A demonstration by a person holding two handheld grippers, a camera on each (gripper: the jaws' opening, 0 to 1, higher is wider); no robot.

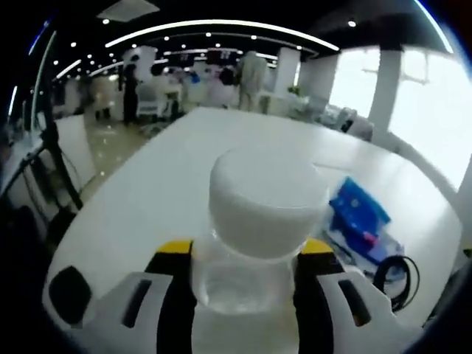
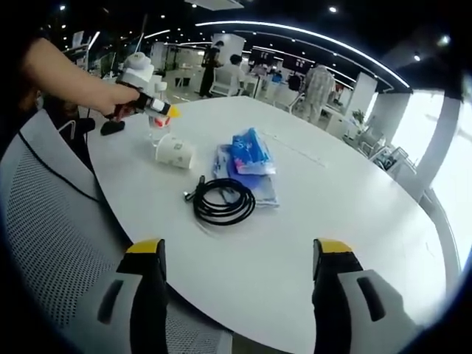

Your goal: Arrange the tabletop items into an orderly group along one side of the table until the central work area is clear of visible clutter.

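My left gripper pinched the jar over the table; my right hung spread — cable, blue packet and cup ahead

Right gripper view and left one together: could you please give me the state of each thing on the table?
Bottle: capped, upright, gripped by the left tool.
Right tool: open, holding nothing.
Paper cup: on its side.
Black cable: coiled, lying flat.
Blue packet: resting on papers.
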